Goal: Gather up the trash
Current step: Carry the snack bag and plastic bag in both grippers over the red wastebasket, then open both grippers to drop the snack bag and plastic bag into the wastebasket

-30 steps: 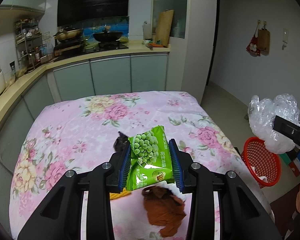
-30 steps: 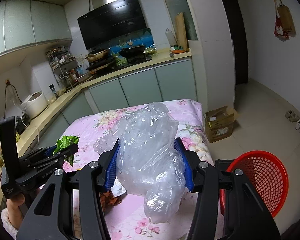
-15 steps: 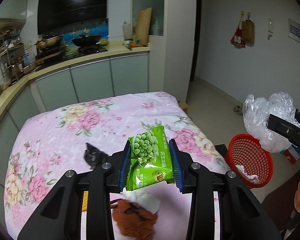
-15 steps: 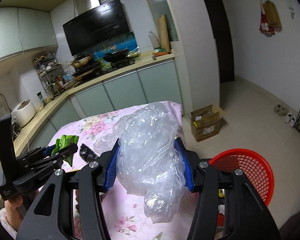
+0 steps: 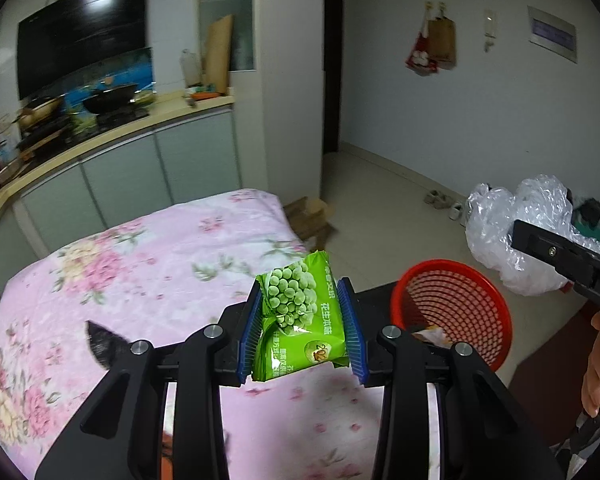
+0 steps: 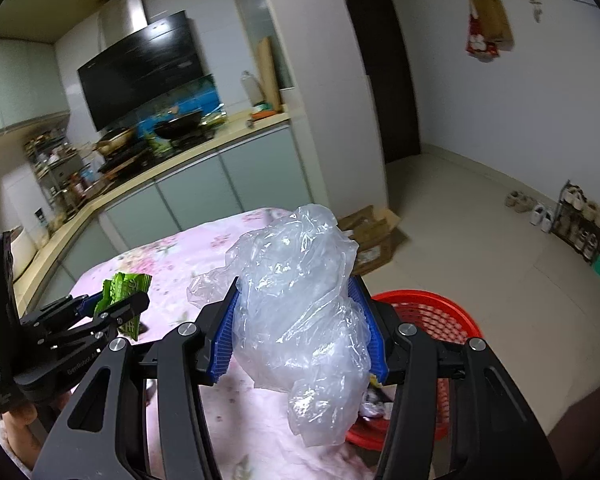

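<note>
My left gripper (image 5: pixel 302 330) is shut on a green snack packet (image 5: pixel 300 320) printed with peas, held above the right edge of the floral-covered table (image 5: pixel 140 264). The same packet (image 6: pixel 122 292) and left gripper (image 6: pixel 112 308) show at the left of the right wrist view. My right gripper (image 6: pixel 302 334) is shut on a crumpled clear plastic bag (image 6: pixel 300 304), which also appears at the right of the left wrist view as the plastic bag (image 5: pixel 508 236). A red mesh basket (image 5: pixel 456 308) stands on the floor beside the table, just right of both grippers; the basket (image 6: pixel 428 320) holds some scraps.
A dark wrapper (image 5: pixel 100 340) lies on the table at the left. A cardboard box (image 6: pixel 374 236) sits on the floor past the table's far corner. Kitchen counter (image 5: pixel 112 132) and cabinets run behind. Shoes and a rack (image 6: pixel 572 216) line the right wall. A hand (image 5: pixel 596 364) shows lower right.
Both grippers have swung right across the table toward the red basket, each still holding its item. The brown scrap and the white paper have slid out of the left wrist view.
</note>
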`<state>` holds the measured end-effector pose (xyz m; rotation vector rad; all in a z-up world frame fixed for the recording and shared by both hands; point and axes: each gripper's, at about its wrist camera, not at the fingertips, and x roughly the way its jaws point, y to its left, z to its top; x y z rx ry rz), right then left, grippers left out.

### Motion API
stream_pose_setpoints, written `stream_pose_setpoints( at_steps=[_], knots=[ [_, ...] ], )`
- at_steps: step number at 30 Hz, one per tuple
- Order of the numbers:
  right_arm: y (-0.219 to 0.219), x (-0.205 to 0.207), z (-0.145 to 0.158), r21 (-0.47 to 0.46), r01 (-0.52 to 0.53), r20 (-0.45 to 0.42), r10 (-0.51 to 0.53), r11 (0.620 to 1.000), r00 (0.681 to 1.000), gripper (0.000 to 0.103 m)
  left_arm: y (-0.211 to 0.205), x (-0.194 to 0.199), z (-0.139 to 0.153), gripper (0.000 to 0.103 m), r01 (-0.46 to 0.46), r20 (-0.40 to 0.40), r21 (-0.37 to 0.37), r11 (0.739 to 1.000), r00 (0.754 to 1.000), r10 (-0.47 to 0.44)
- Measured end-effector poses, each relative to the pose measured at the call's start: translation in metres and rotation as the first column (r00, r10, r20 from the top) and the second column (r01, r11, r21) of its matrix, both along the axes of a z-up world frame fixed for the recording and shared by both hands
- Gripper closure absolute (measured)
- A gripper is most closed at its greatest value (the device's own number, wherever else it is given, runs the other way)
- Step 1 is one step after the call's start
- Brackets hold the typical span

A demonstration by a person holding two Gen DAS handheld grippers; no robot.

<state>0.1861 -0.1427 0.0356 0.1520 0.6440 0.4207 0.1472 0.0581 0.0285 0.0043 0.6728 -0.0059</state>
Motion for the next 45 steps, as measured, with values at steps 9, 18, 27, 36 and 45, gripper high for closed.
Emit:
stream_pose_setpoints(
  at_steps=[9, 18, 27, 36, 45],
  knots=[
    [-0.028, 0.009, -0.017, -0.012, 0.087, -0.043, -0.088, 0.996, 0.995, 0.053, -0.038, 0.023, -0.012, 0.068, 0.099, -0.031, -0.018, 0.995, 0.995, -0.099],
    [-0.056, 0.021, -0.044, -0.058, 0.183, -0.114, -0.189, 0.981, 0.975, 0.053, -0.072, 0.053, -0.039, 0.068, 0.195, -0.103, -0.08, 0.977, 0.974, -0.203],
    [-0.069, 0.042, -0.086, -0.148, 0.21, -0.243, -0.242, 0.966, 0.939, 0.053, -0.112, 0.083, -0.083, 0.068, 0.274, -0.21, -0.104, 0.956, 0.934, -0.291],
    [-0.076, 0.059, -0.111, -0.128, 0.21, -0.355, -0.243, 0.969, 0.903, 0.051, -0.125, 0.098, -0.118, 0.068, 0.291, -0.289, -0.115, 0.95, 0.905, -0.312],
    [-0.085, 0.062, -0.112, -0.075, 0.242, -0.385, -0.252, 0.967, 0.888, 0.035, -0.135, 0.1, -0.132, 0.039, 0.312, -0.317, -0.124, 0.942, 0.887, -0.336]
  ],
)
